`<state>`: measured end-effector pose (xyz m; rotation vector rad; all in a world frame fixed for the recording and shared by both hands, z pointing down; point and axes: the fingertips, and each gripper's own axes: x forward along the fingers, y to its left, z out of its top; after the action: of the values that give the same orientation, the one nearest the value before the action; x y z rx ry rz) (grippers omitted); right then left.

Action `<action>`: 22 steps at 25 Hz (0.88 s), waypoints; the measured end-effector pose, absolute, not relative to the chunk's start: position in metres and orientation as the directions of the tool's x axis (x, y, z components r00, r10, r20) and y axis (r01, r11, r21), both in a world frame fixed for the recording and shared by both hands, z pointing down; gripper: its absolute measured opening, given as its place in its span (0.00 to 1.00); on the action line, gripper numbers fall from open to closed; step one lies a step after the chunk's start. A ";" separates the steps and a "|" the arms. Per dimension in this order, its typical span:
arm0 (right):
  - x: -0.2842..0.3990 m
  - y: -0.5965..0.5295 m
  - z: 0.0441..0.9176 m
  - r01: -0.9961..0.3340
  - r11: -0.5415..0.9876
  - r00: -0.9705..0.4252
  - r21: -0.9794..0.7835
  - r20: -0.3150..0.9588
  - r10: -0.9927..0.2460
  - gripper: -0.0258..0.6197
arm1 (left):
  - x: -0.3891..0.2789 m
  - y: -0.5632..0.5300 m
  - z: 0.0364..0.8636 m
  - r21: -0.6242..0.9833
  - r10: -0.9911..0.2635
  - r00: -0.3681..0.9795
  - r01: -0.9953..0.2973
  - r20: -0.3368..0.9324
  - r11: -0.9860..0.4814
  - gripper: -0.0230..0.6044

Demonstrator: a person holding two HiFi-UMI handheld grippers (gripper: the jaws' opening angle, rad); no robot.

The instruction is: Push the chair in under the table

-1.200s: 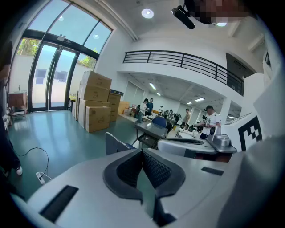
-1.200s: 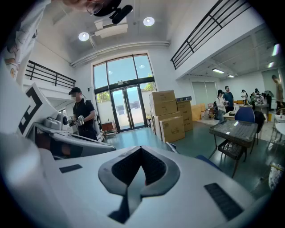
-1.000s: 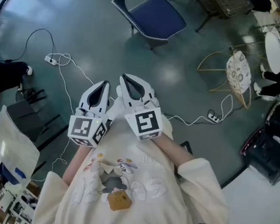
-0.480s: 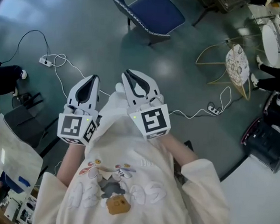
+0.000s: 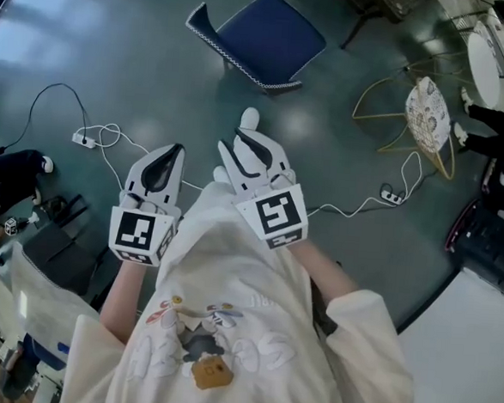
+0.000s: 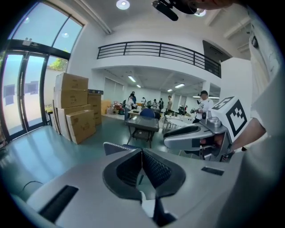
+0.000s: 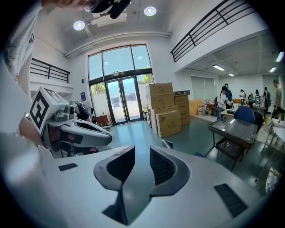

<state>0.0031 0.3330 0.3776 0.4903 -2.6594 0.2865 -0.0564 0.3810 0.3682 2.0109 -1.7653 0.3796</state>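
Observation:
The blue chair [image 5: 264, 35] with white-trimmed edges stands on the green floor, well ahead of both grippers. Its back shows just past the left jaws [image 6: 116, 147], and a corner of it shows beyond the right jaws [image 7: 168, 144]. A grey metal table [image 6: 142, 124] stands farther back, also seen at the right of the right gripper view [image 7: 236, 129]. My left gripper [image 5: 174, 150] is shut with nothing in it [image 6: 142, 153]. Beside it, my right gripper [image 5: 239, 138] has its jaws opening, with only air between them [image 7: 142, 158].
White cables with power strips [image 5: 110, 132] [image 5: 390, 195] lie across the floor. A gold wire chair with a patterned seat [image 5: 430, 114] stands at right. Stacked cardboard boxes [image 6: 73, 107] are near the glass doors. Several people stand far back [image 6: 204, 103].
The right gripper's jaws have parted. Both grippers have shifted forward and a little down; the left one has rolled slightly. The chair sits a bit further left in the head view.

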 end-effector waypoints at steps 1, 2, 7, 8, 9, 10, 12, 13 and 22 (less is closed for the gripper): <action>-0.001 0.325 0.381 -0.378 0.916 -0.849 -0.136 0.446 -0.284 0.18 | -0.058 0.371 0.371 0.135 -0.858 0.167 -0.984 0.485 -0.115 0.05; -0.005 0.317 0.384 -0.374 0.916 -0.847 -0.147 0.457 -0.273 0.19 | -0.059 0.361 0.374 0.129 -0.852 0.181 -0.982 0.492 -0.135 0.05; -0.023 0.270 0.407 -0.336 0.925 -0.827 -0.178 0.525 -0.200 0.26 | -0.067 0.301 0.384 0.079 -0.811 0.229 -0.972 0.539 -0.222 0.05; -0.027 0.259 0.412 -0.331 0.923 -0.825 -0.195 0.536 -0.182 0.26 | -0.069 0.290 0.387 0.068 -0.790 0.237 -0.968 0.566 -0.242 0.05; -0.030 0.248 0.416 -0.324 0.923 -0.821 -0.207 0.546 -0.166 0.27 | -0.069 0.277 0.391 0.056 -0.768 0.242 -0.964 0.593 -0.260 0.06; -0.032 0.236 0.422 -0.317 0.925 -0.816 -0.208 0.557 -0.155 0.27 | -0.069 0.264 0.396 0.045 -0.748 0.245 -0.960 0.617 -0.277 0.10; -0.036 0.211 0.433 -0.306 0.934 -0.802 -0.186 0.579 -0.147 0.28 | -0.070 0.238 0.406 0.022 -0.714 0.250 -0.950 0.654 -0.312 0.19; -0.038 0.201 0.440 -0.299 0.938 -0.794 -0.174 0.591 -0.143 0.28 | -0.072 0.227 0.411 0.007 -0.697 0.250 -0.943 0.672 -0.331 0.21; -0.047 0.166 0.491 -0.249 0.951 -0.729 -0.180 0.682 -0.062 0.30 | -0.086 0.170 0.459 -0.091 -0.542 0.254 -0.843 0.801 -0.530 0.30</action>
<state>-0.0472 0.1661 0.4912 0.2180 -2.3747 0.3376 -0.0862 0.1696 0.4588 2.1753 -1.2677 1.1672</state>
